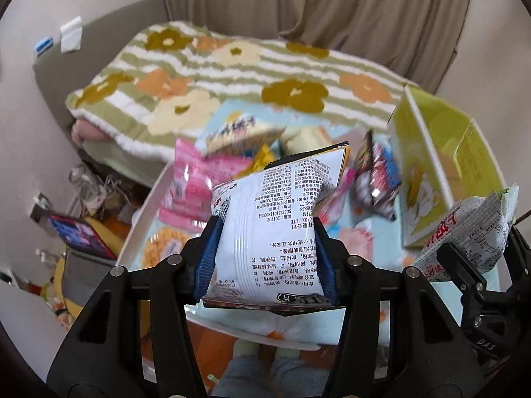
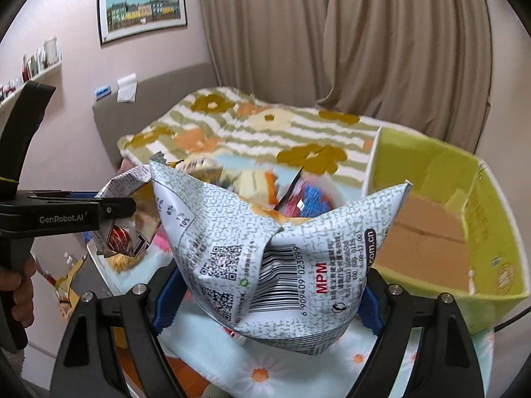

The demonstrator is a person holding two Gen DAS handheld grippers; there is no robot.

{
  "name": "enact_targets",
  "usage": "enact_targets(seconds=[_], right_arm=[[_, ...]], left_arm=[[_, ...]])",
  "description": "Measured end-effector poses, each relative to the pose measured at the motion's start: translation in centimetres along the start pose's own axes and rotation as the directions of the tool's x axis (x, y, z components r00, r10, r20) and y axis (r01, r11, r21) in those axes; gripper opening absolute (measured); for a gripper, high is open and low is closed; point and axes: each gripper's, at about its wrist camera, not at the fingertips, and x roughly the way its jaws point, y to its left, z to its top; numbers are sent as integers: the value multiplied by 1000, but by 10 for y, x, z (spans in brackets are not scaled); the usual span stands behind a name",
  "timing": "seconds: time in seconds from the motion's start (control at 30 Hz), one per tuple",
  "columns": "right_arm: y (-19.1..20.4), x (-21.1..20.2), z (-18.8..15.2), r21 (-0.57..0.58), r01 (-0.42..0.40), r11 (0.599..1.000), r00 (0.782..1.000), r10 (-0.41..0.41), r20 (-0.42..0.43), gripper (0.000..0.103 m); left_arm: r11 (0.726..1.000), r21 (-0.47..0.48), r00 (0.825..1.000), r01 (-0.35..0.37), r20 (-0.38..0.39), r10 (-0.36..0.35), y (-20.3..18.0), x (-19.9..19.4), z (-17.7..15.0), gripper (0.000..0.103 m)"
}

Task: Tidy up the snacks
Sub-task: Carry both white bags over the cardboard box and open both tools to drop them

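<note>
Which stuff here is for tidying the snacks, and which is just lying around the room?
For the job:
- white snack packet in the left hand-held gripper
- grey speckled packet in the right hand-held gripper
- loose snacks on the bed
- yellow-green cardboard box

Just lying about:
- flowered blanket
- curtain
- framed picture
- wall shelf with cups

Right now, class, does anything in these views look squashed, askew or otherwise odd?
Yes. Each hand-held gripper pinches a snack packet: the left dents the white packet, the right buckles the grey speckled packet. Loose snacks lie jumbled beside the yellow-green box.
</note>
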Motion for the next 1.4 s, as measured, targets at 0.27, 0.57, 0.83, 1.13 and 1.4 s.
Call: enact_targets(seconds=[0.27,0.57,0.83,1.13,1.4], right_arm=[[-51,-39,34,59,121,991,991,-124,44,83],[-122,-43,47,210,298,931,955,-292,-60,83],[-171,-21,51,330,401,855,915,-357,-187,83],[-203,-1,40,420,463,781,881,-354,-312,83],[-212,0,23,455,447,770,886,-310,-346,83]], left_arm=[[994,56,990,91,105,-96,-48,-33,49,48],[935,208,947,288,82,-310,-144,-15,97,48],[841,356,906,408,-46,-420,-232,31,124,48],[740,472,875,479,-194,-443,-294,94,132,48],[701,552,890,451,-225,-396,-318,109,119,100]])
